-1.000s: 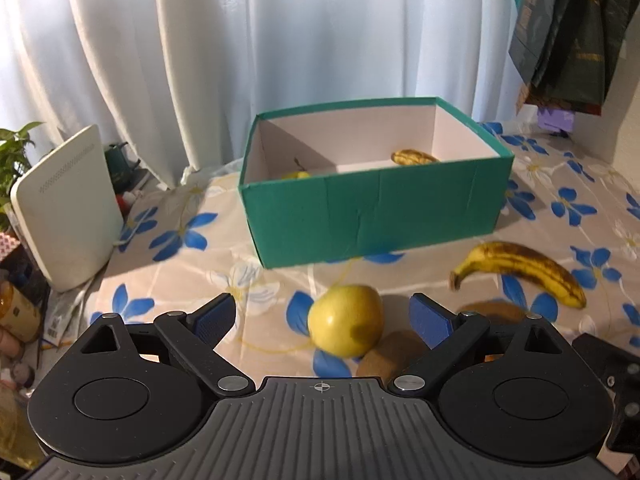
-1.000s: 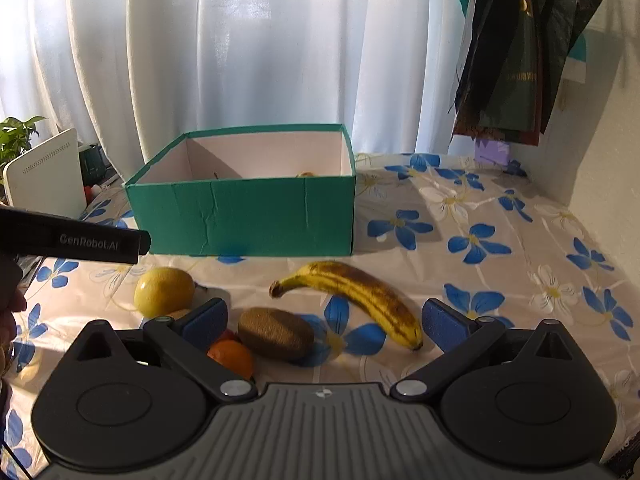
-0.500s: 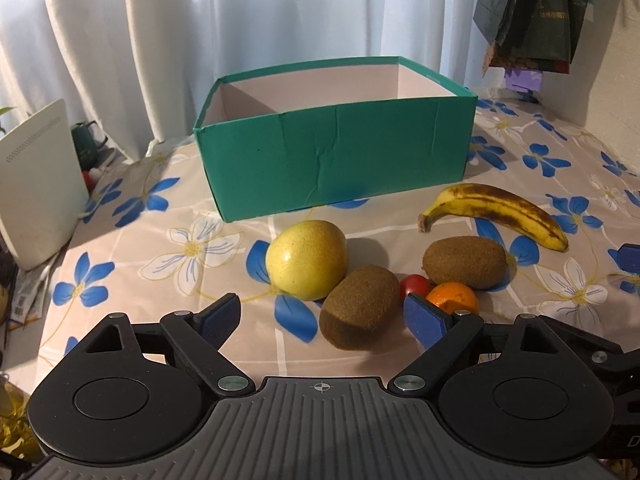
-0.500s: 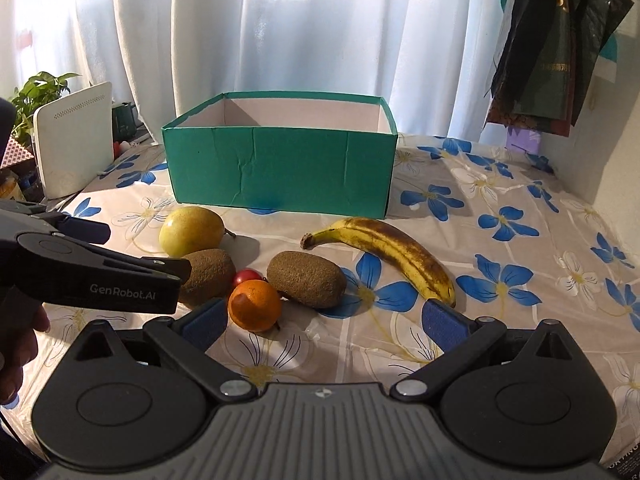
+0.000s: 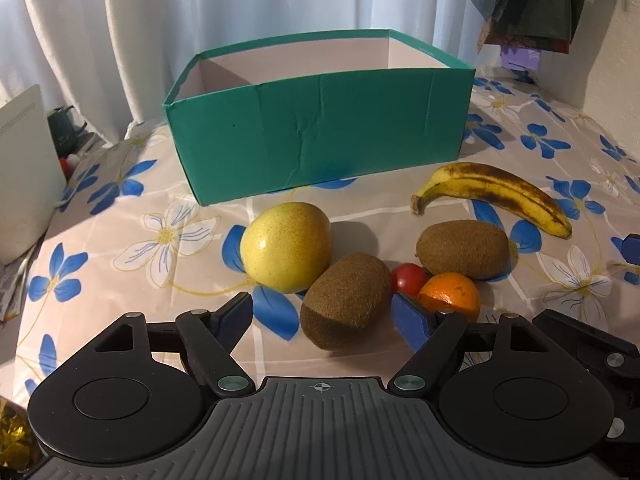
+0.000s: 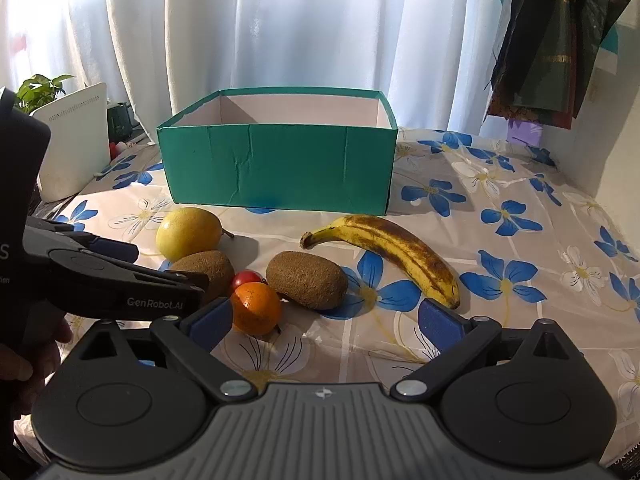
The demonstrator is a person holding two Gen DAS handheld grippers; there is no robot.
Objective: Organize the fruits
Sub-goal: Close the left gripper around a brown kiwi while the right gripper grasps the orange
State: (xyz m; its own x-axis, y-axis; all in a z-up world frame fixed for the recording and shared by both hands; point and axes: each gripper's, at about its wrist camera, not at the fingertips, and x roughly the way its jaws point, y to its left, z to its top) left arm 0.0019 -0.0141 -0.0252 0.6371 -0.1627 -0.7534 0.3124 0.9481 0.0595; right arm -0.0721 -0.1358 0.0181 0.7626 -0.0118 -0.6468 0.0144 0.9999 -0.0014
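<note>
We are at the pick-up step: our left hand-held gripper (image 5: 322,314) hangs low over the near kiwi (image 5: 345,300), its jaws closing around the fruit with the pads not yet touching it. The kiwi lies on the bench (image 5: 132,240) against the yellow pear (image 5: 286,246), with a cherry tomato (image 5: 408,278) and an orange (image 5: 450,294) just to its right. Its long axis runs from near-left to far-right, blunt end toward us. Next, we judge, the jaws must pinch across the short width, then lift it into the green box (image 5: 320,140) beyond. Our right hand-held gripper (image 6: 326,320) stays out of it, jaws spread and empty, near the banana (image 6: 384,252).
</note>
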